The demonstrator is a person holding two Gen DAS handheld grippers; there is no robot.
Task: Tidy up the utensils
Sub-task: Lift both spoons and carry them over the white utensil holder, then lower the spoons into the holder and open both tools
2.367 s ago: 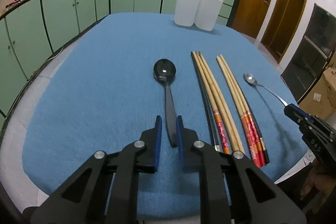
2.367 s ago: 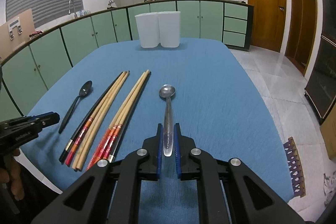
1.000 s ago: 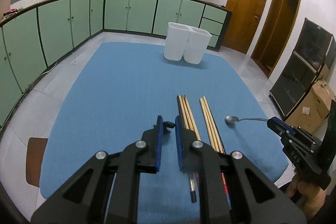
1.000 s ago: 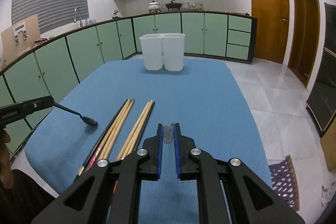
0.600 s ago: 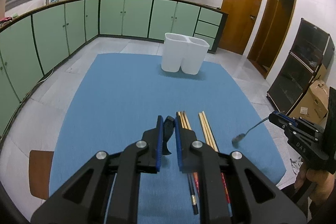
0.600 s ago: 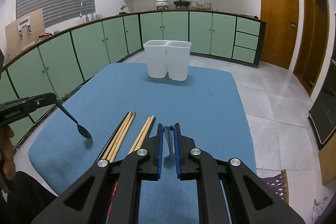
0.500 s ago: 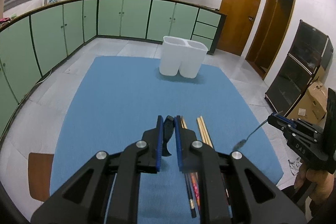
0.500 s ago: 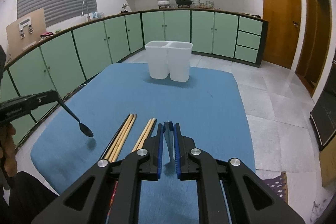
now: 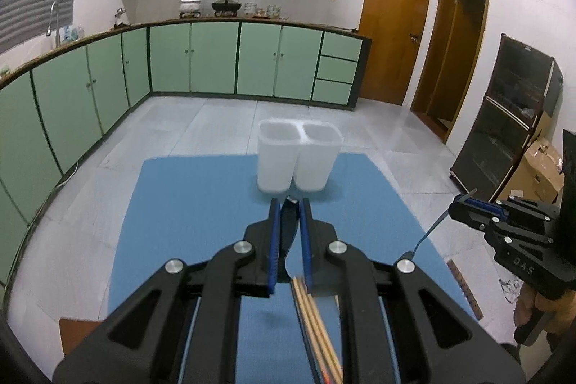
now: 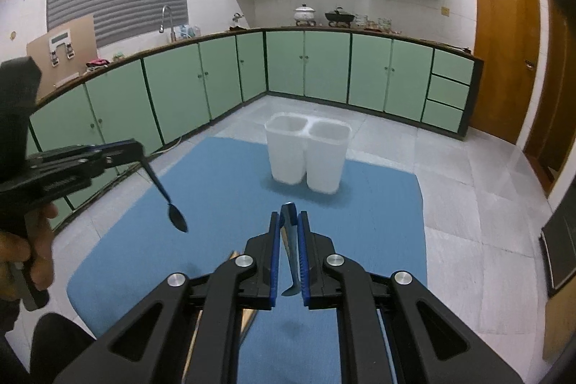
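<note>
Both spoons lifted, aimed at the white twin-compartment plastic holder [image 9: 298,161].
Your left claw [image 9: 288,222] is clamped on the black plastic spoon [image 10: 172,204], your right claw [image 10: 288,233] on the slim steel spoon [image 10: 289,247]; bowls dangle for dropping in, above the blue-covered desk [image 9: 201,204].

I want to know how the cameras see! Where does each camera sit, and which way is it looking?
Left wrist view: sits on the left tongs, looks forward and down over the blue mat; a hand shows at right.
Right wrist view: sits on the right tongs, looks the same way; a hand shows at left.
Both share: the white twin holder and the green cabinets.
</note>
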